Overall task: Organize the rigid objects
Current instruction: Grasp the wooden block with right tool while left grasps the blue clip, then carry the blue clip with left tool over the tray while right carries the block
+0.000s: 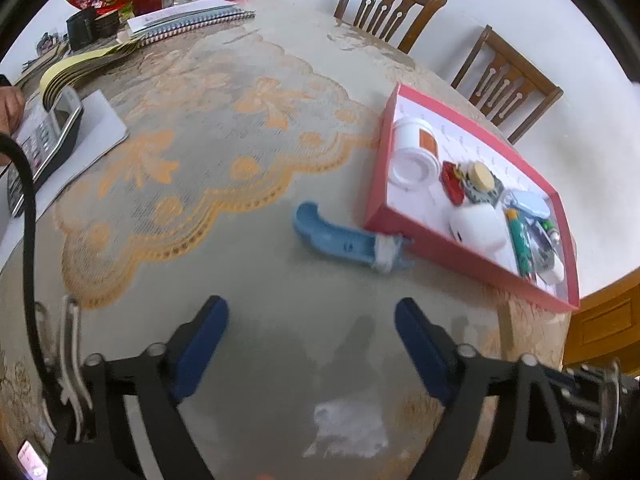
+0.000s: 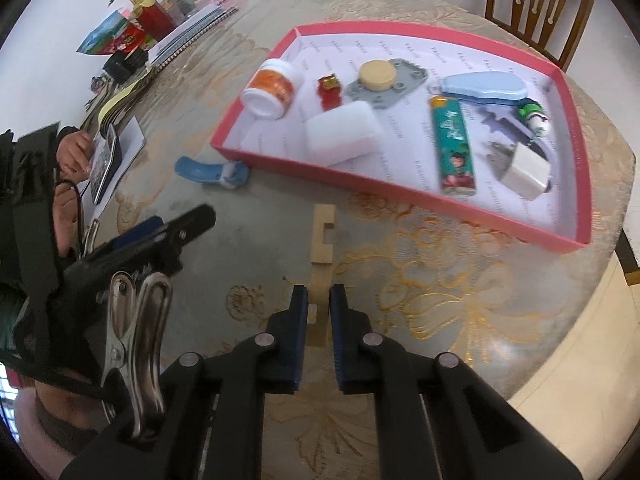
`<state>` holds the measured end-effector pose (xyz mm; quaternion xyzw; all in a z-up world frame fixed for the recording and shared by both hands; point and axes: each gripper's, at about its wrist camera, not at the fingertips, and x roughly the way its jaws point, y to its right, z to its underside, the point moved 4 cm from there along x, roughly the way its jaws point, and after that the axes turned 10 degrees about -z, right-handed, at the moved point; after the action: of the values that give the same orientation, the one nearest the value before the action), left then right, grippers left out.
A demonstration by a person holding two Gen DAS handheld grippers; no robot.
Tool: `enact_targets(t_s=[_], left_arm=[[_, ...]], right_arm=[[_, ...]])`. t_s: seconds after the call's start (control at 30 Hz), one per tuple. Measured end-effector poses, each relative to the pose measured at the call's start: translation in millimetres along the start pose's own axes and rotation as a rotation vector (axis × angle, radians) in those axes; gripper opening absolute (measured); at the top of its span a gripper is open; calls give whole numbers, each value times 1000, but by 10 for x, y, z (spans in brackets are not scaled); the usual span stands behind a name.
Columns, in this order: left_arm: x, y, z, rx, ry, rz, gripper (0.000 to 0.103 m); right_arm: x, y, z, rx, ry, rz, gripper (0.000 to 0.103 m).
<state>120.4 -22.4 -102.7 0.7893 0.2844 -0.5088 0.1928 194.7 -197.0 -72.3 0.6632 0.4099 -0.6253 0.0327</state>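
The right gripper (image 2: 319,294) has its jaws pinched on a notched wooden piece (image 2: 322,240), gripping it at the near end so most of its length sticks out ahead over the table (image 2: 256,248). The pink tray (image 2: 400,190) sits just beyond, already holding a white jar (image 2: 270,88), a lighter (image 2: 454,148), a white block (image 2: 342,132) and more. The job now, I'd say, is to carry that wooden piece over the near wall and set it down in a bare patch, perhaps between block and lighter. Keep it level and lift it well over the rim, because a long overhang can snag and twist in the grip. The left gripper (image 1: 312,312) hangs wide open with nothing in it, and the blue razor (image 1: 340,238) lies on the table, its head right against the tray's corner, waiting.
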Motion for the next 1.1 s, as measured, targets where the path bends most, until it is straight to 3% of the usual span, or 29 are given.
enact_targets(t_s=[0.1, 0.37, 0.53, 0.63, 0.77, 1.1], left_arm=[[21, 57, -67, 12, 25, -2, 98], [130, 274, -170, 91, 68, -18, 99], [220, 341, -230, 129, 72, -75, 99], [222, 340, -243, 127, 72, -81, 96], [185, 355, -243, 164, 92, -103, 74], [50, 228, -164, 121, 65, -52, 73]], right_arm=[[-28, 46, 1, 5, 0, -6, 13], [-37, 70, 1, -12, 2, -8, 13], [-82, 102, 26, -27, 6, -11, 13], [-100, 134, 49, -31, 8, -10, 13], [-76, 171, 56, -15, 3, -18, 13], [49, 198, 81, -1, -47, -23, 16]])
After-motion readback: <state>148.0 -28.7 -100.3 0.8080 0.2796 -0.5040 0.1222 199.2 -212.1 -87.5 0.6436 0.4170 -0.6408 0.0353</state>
